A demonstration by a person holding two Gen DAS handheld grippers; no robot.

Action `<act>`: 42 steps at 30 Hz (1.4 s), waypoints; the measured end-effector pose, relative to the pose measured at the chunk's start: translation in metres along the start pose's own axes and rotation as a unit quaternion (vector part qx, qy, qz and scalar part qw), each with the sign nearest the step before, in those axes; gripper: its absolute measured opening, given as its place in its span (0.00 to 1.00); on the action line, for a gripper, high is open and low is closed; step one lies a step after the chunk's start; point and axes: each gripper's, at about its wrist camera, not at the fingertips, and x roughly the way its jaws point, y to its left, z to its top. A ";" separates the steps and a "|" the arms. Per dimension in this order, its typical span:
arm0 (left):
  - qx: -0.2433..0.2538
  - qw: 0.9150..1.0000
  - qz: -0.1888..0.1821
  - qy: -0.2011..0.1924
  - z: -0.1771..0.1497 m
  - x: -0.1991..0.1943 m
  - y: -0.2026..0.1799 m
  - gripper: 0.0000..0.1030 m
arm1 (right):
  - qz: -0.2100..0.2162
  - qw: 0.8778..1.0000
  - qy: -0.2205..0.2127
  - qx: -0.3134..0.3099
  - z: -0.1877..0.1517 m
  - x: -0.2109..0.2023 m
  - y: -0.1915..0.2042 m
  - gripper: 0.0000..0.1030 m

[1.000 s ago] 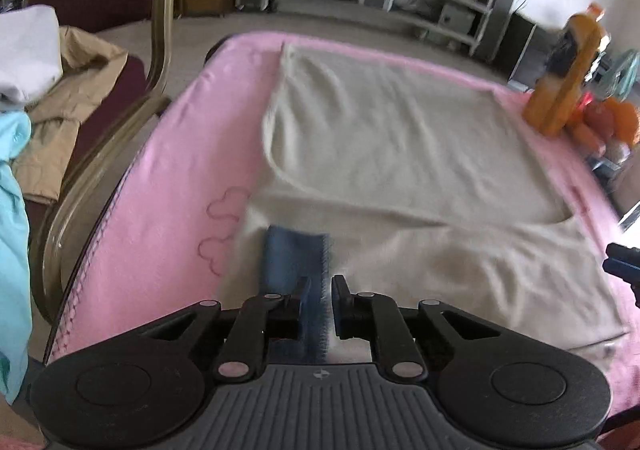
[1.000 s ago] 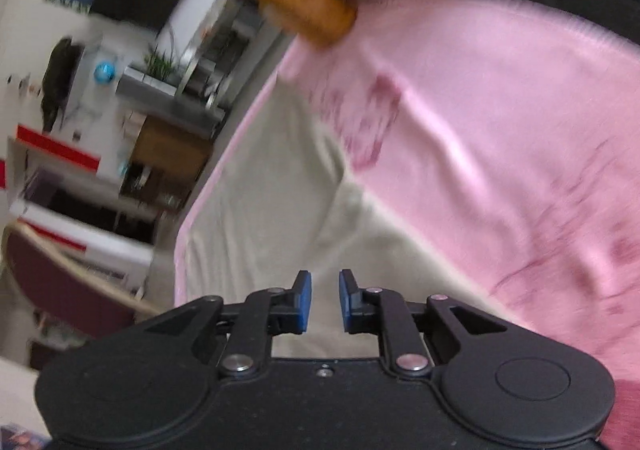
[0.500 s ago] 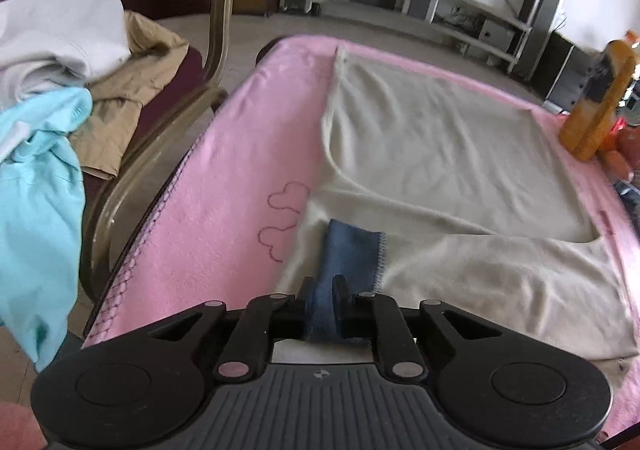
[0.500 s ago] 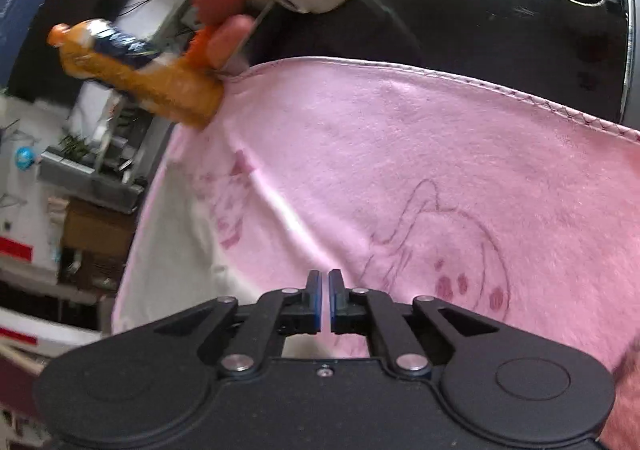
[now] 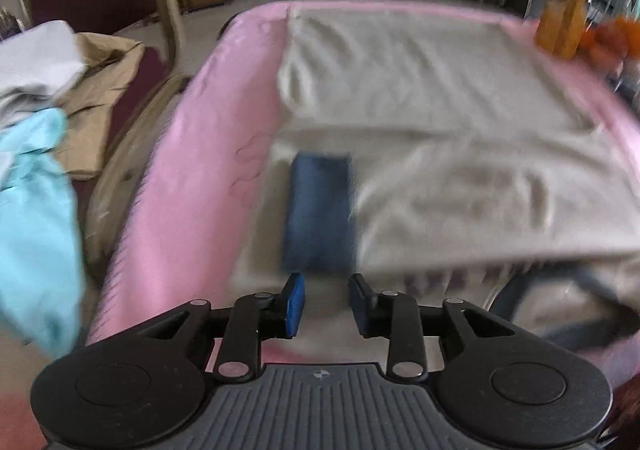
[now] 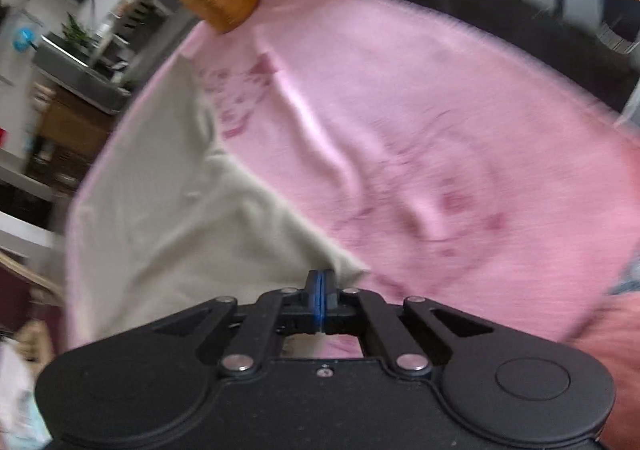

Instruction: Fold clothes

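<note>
Item 1: beige garment [image 5: 420, 98], the piece being folded. It lies spread across the pink blanket [image 5: 192, 186] that covers the table, with its near portion doubled over toward the camera. A blue cuff [image 5: 320, 210], seemingly its sleeve end or trim, rests flat on the near left part of the cloth.

Item 2: left gripper [image 5: 326, 304]. Half a second ago its jaws clamped this blue cuff; now they are opening and nothing sits between them. The cuff lies just beyond the fingertips, laid down on the beige cloth. Judgement: the sleeve fold on this side is placed and let go.

Item 3: right gripper [image 6: 320, 300]. 1 second ago its jaws stood apart over the cloth; now the blue pads are pressed together. The corner of the beige garment [image 6: 192, 234] ends right at the pad tips, but motion blur hides whether fabric is pinched between them, so I cannot tell if it carries the cloth.

Item 4: surroundings. An orange bottle [image 5: 566, 6] stands at the far right edge of the blanket. Beside the table, a chair [image 5: 168, 22] holds a pile of other clothes [image 5: 44, 98] in white, tan and turquoise, presumably awaiting their turn.

Status: 1 side tucked in; the right edge appears to be next, and a full fold is not yet done.
</note>
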 end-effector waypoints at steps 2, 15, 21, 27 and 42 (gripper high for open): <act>0.006 1.000 -0.011 -0.007 -0.009 -0.010 -0.001 0.25 | -0.016 1.000 -0.014 -0.019 -0.009 -0.010 0.002 0.15; 0.019 0.995 -0.098 -0.026 -0.010 -0.018 -0.014 0.26 | 0.052 0.983 -0.005 -0.176 -0.048 -0.014 0.045 0.15; 0.049 0.992 -0.117 -0.006 -0.015 -0.015 -0.025 0.22 | 0.012 0.980 0.022 -0.197 -0.052 0.002 0.043 0.13; 0.077 0.987 -0.139 -0.019 -0.029 -0.039 -0.030 0.20 | 0.005 0.971 0.029 -0.237 -0.074 -0.016 0.049 0.13; 0.058 0.982 -0.179 -0.009 -0.018 -0.025 -0.038 0.20 | 0.158 0.970 0.098 -0.155 -0.070 0.001 0.051 0.14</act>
